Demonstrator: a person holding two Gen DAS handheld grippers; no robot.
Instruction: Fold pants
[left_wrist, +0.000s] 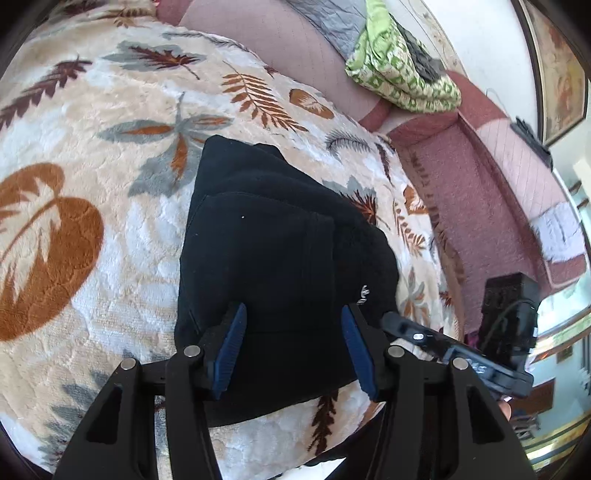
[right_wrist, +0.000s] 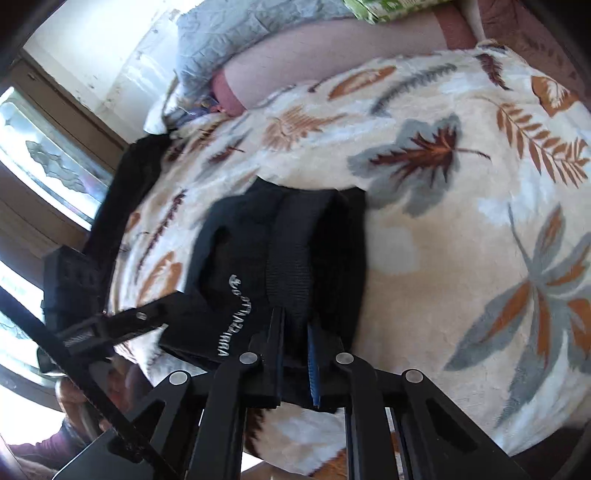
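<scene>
Right fingers pinched on the pants — left set spread wide, empty.

My right gripper (right_wrist: 295, 332) clamps the near edge of the black pants (left_wrist: 266, 258), folded small on the leaf-print blanket (left_wrist: 92, 184); left gripper (left_wrist: 293, 347) hovers above — next, I'd judge, a final tidy fold.

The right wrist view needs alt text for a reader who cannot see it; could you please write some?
The right gripper is nearly shut, its fingers pinching an edge of folded black pants with white lettering, lying on a cream blanket printed with orange and grey leaves. The left gripper reaches in from the left by the pants, with a window behind it.
</scene>
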